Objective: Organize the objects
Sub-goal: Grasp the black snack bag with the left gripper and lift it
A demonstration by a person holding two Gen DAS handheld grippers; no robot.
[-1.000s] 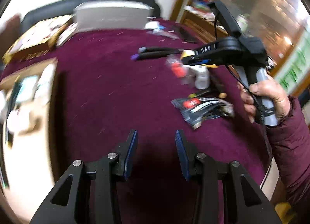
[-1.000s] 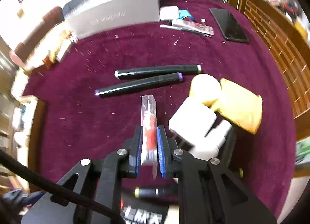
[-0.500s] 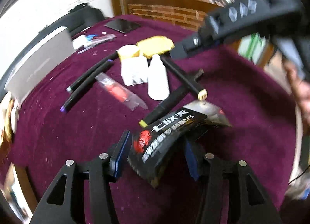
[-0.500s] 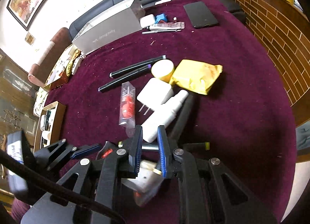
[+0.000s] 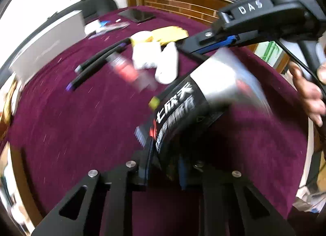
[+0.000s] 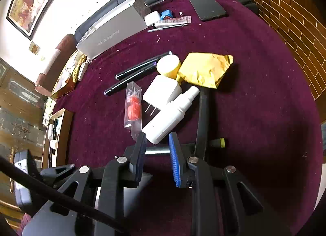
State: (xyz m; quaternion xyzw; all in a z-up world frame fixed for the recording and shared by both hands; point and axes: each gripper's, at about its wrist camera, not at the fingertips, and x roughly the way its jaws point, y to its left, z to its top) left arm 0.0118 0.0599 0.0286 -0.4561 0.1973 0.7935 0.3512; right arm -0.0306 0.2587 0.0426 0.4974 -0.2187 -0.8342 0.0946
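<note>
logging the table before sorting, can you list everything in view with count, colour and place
black-and-silver packet: 1, clamped in left gripper, lifted
markers: 2, black, side by side mid-table
markers by right gripper: 2, black, one yellow-tipped
round tub: 1, yellow, beside yellow pouch
yellow pouch: 1, crinkled
charger plug: 1, white
spray bottle: 1, white, lying down
clear pack: 1, red contents
grey box: 1, far edge
phone: 1, black, far right
tablecloth: maroon
left gripper: shut on packet
right gripper: open, empty

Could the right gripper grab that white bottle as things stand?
Probably yes: the right gripper is open and empty, and the white bottle lies uncovered just ahead of its fingers on the cloth.
</note>
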